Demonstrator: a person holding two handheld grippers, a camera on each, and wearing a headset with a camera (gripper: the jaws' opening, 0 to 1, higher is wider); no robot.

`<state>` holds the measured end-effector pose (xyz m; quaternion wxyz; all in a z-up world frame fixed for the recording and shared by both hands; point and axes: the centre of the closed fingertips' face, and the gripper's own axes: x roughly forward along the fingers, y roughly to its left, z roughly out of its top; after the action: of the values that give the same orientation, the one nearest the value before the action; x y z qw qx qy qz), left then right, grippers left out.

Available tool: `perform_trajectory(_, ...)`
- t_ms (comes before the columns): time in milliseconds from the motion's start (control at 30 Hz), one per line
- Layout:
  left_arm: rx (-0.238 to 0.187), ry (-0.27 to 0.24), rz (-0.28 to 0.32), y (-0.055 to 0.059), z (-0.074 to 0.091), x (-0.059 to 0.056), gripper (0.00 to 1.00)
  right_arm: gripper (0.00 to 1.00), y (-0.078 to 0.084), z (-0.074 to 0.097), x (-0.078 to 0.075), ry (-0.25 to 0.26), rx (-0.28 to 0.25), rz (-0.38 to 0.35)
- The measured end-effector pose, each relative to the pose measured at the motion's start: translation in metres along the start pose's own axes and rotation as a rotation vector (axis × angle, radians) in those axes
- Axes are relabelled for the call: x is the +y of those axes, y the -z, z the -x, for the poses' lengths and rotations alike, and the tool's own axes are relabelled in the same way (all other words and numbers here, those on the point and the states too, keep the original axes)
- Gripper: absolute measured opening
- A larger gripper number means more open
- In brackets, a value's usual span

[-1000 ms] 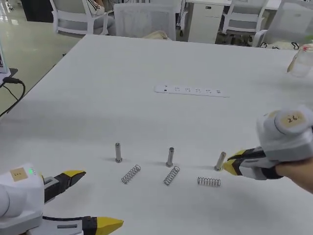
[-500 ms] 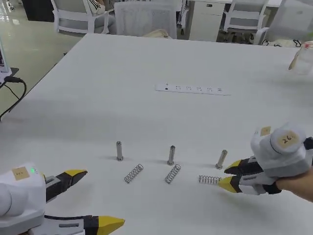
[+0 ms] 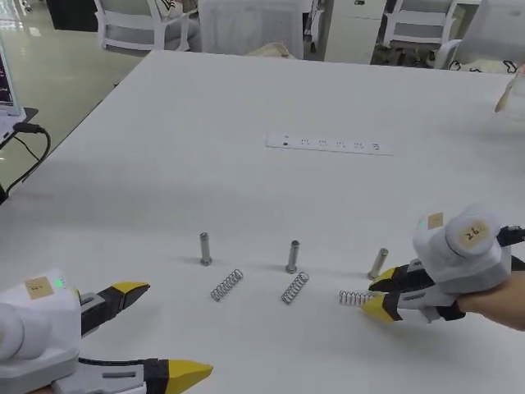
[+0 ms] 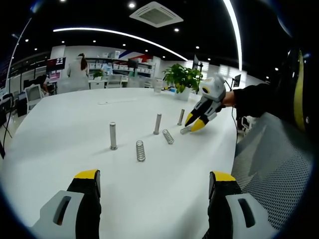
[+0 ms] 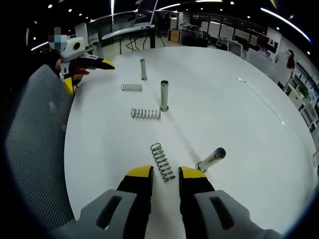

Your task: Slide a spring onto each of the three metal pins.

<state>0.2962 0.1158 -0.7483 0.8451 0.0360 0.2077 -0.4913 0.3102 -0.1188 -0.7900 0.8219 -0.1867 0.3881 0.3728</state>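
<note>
While right gripper (image 5: 165, 172) narrowly straddles spring (image 5: 160, 158) end | left gripper (image 4: 154, 175) spread wide

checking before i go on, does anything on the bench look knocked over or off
Nothing stands out. The left pin, middle pin and right pin stand on end; the left spring, middle spring and right spring lie loose on the table beside them.

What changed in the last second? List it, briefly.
The right tongs drew back from the right pin to the rightmost spring; their open tips now straddle its end, not yet closed. The left tongs stayed open at the near left; the left pin, the middle pin, the left spring and the middle spring did not move.
</note>
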Motion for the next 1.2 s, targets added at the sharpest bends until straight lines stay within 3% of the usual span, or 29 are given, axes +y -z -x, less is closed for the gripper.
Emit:
perform_trajectory(567,-0.006,-0.008,0.007,0.001,0.003,0.002,0.87,0.09,0.006,-0.001,0.005,-0.003,0.034,0.086)
perform_trajectory(867,-0.012,-0.008,0.0,-0.002,0.006,0.0,0.86,0.09,0.005,0.001,0.012,-0.014,0.04,0.083)
perform_trajectory(1200,-0.026,0.031,-0.028,-0.013,0.006,-0.014,0.77,0.08,-0.003,0.006,0.022,-0.027,0.036,0.092)
